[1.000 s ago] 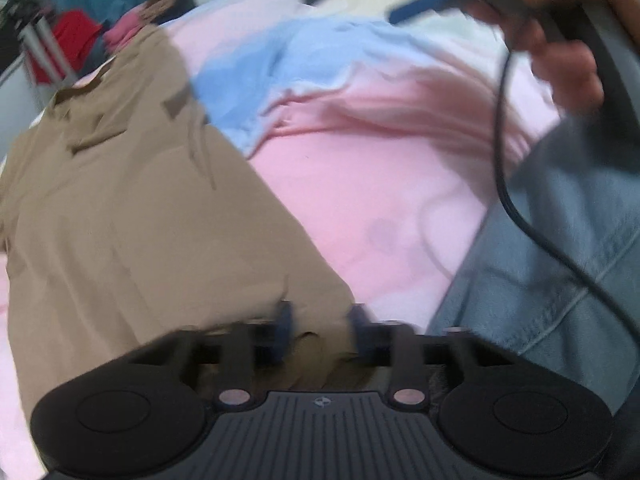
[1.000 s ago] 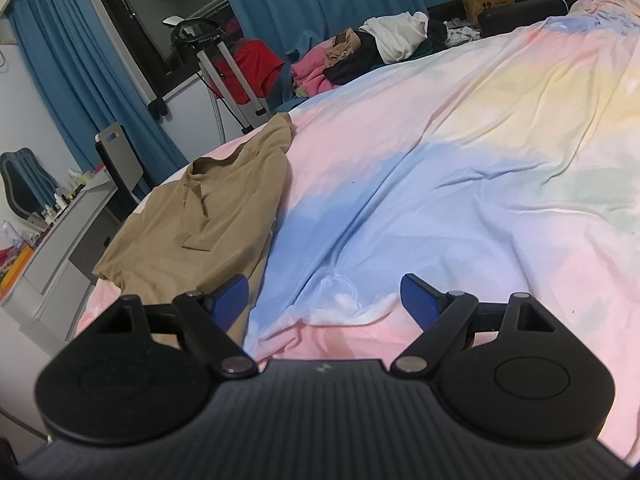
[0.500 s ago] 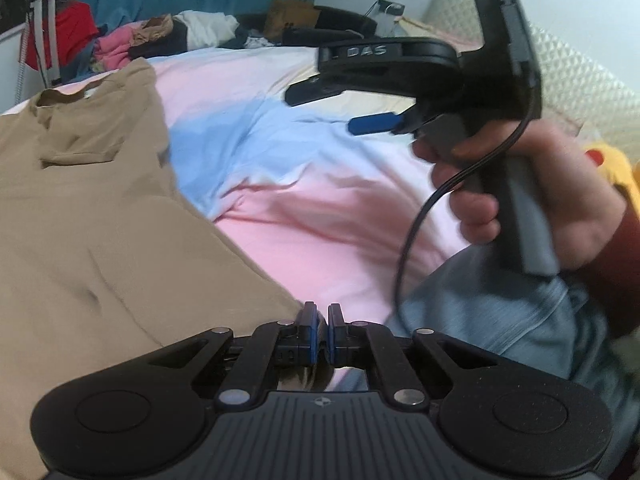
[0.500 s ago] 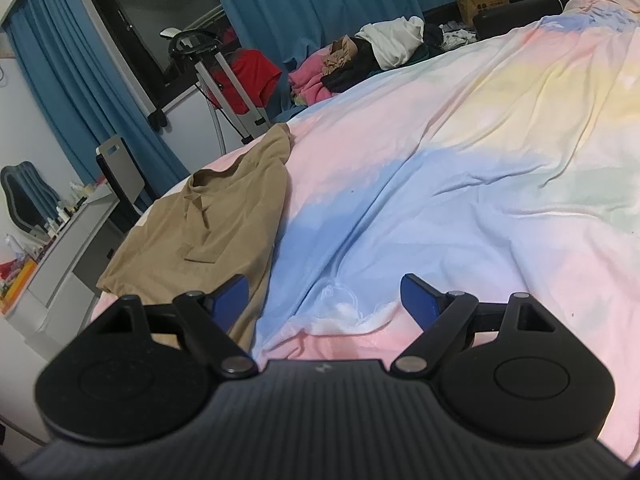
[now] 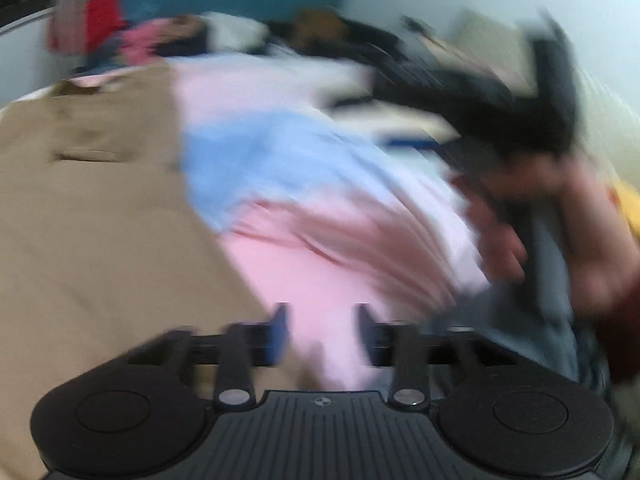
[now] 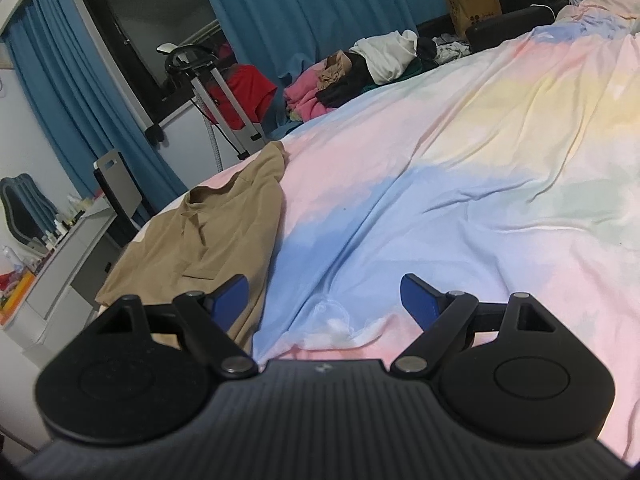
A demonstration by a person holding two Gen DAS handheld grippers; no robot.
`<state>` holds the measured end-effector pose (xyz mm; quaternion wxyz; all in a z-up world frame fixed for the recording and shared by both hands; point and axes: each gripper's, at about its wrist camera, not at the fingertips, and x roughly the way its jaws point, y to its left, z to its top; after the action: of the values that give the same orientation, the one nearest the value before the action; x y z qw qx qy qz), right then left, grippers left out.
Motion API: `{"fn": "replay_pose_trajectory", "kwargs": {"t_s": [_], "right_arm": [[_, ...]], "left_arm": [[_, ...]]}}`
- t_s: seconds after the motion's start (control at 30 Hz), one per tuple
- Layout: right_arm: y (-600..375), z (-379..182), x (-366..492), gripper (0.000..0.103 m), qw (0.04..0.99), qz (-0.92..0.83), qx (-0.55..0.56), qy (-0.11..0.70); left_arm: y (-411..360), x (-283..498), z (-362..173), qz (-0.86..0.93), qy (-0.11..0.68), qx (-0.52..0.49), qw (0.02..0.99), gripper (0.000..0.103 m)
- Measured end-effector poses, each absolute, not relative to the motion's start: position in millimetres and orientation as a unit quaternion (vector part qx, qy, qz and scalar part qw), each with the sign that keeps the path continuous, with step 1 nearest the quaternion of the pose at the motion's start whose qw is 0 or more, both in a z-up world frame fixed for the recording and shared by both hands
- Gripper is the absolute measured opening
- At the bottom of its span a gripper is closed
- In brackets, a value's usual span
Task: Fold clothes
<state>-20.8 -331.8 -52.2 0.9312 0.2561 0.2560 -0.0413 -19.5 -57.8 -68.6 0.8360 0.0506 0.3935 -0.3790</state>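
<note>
We see the bed (image 6: 460,168) first, its sheet washed in pink, blue and yellow. On its left side lies the tan shirt (image 6: 208,240), spread flat with collar away from us, a chest pocket showing, soft creases across it. Our right gripper (image 6: 325,298) hangs above the sheet, jaws wide, holding nothing. Our left gripper (image 5: 320,334), blurred, sits partly parted at the shirt's near edge, empty.
</note>
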Motion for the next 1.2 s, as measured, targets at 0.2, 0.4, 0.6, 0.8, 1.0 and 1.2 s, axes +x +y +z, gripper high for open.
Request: {"fn": "replay_pose_trajectory", "kwargs": {"t_s": [0.2,0.4,0.6,0.8,1.0,1.2], "right_arm": [[-324,-55,-12,0.084,0.933,-0.041,0.248,0.258],[-315,-68,9,0.084,0.935,-0.034,0.237,0.263],[-299,-78,35,0.084,0.943,-0.021,0.207,0.258],[-298,-87,51,0.084,0.945,-0.015,0.2,0.259],[-302,-94,58,0.084,0.942,-0.021,0.208,0.261],[-300,-97,60,0.084,0.943,-0.022,0.205,0.262]], "left_arm": [[-25,98,-54,-0.247,0.409,-0.068,0.876,0.081],[-14,219,-95,-0.135,0.433,-0.173,0.874,0.082],[-11,272,-125,-0.094,0.377,-0.23,0.892,0.051],[-22,269,-95,-0.127,0.274,-0.136,0.944,0.003],[-25,293,-99,-0.028,0.301,-0.054,0.952,0.003],[-23,281,-106,-0.05,0.308,-0.031,0.949,0.008]]}}
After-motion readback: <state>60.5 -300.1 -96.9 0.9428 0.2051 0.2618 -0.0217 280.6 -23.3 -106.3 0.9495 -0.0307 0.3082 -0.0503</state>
